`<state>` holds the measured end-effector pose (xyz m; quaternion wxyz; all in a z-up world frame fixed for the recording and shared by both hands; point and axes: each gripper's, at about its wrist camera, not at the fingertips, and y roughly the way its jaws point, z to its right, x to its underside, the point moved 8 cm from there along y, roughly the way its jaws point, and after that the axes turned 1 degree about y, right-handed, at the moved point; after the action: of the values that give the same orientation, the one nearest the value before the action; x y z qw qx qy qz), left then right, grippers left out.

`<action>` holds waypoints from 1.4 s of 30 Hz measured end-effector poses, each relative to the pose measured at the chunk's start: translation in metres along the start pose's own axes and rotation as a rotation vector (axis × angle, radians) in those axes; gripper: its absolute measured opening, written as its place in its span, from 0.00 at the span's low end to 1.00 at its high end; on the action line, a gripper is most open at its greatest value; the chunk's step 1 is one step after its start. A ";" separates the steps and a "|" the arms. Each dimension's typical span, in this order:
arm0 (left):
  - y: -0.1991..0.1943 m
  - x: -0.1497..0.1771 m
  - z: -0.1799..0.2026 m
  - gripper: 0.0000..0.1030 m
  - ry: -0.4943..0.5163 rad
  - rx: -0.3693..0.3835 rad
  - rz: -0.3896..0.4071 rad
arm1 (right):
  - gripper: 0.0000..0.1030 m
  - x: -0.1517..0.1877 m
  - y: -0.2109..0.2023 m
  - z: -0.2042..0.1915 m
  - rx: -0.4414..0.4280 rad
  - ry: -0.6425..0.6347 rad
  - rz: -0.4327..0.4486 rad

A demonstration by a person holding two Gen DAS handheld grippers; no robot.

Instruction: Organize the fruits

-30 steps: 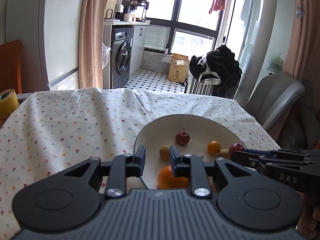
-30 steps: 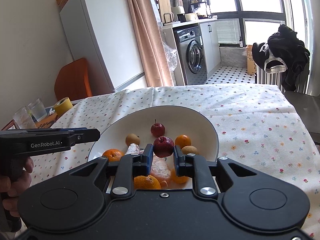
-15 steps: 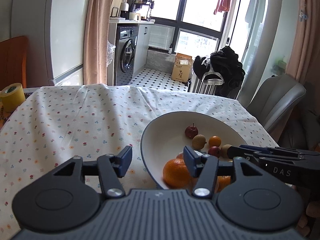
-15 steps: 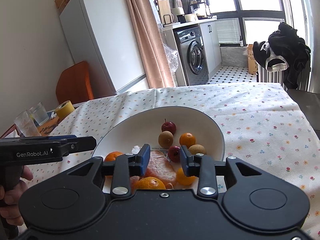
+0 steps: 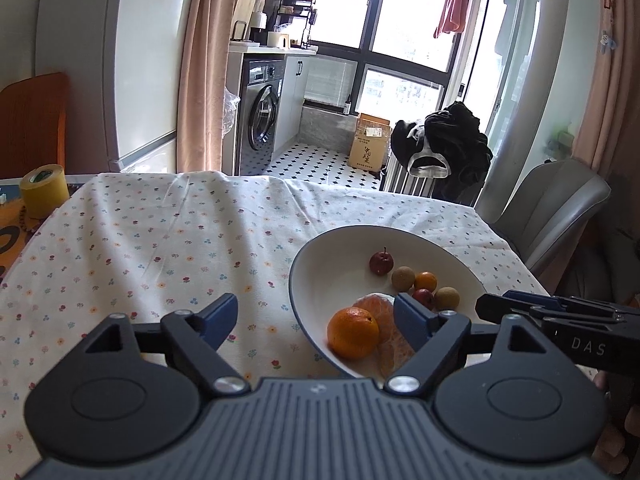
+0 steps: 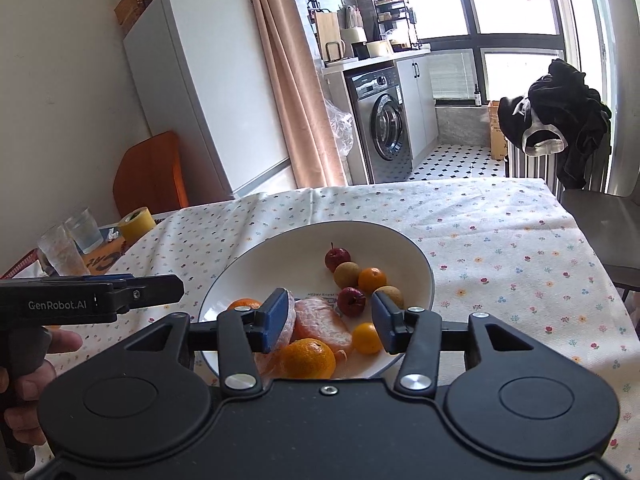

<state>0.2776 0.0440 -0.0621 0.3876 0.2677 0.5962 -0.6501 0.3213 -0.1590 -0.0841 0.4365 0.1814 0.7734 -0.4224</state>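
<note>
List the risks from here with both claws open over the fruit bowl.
1. The bowl is crowded: a claw closing on one fruit may nudge its neighbours.
2. The peeled orange looks soft; squeezing it may crush it.
3. The right claw and left claw sit close and may collide.

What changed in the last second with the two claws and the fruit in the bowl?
Both claws opened: the right claw let go of the small red apple, which now lies in the white bowl; the left claw released the orange, also in the bowl. Both now hold nothing. The bowl stayed put on the tablecloth.
</note>
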 end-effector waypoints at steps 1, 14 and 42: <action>-0.002 0.000 0.000 0.83 -0.001 -0.002 0.002 | 0.47 0.000 -0.002 -0.001 -0.002 -0.005 -0.001; -0.043 0.008 0.001 0.90 -0.001 -0.033 0.002 | 0.87 0.002 -0.040 -0.024 -0.011 -0.066 0.027; -0.144 0.015 0.005 1.00 0.016 -0.070 0.116 | 1.00 0.000 -0.127 -0.046 -0.017 -0.130 0.087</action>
<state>0.1511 0.0342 0.0084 0.4288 0.2934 0.6052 -0.6032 0.2146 -0.1948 -0.0094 0.5052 0.1834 0.7383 -0.4075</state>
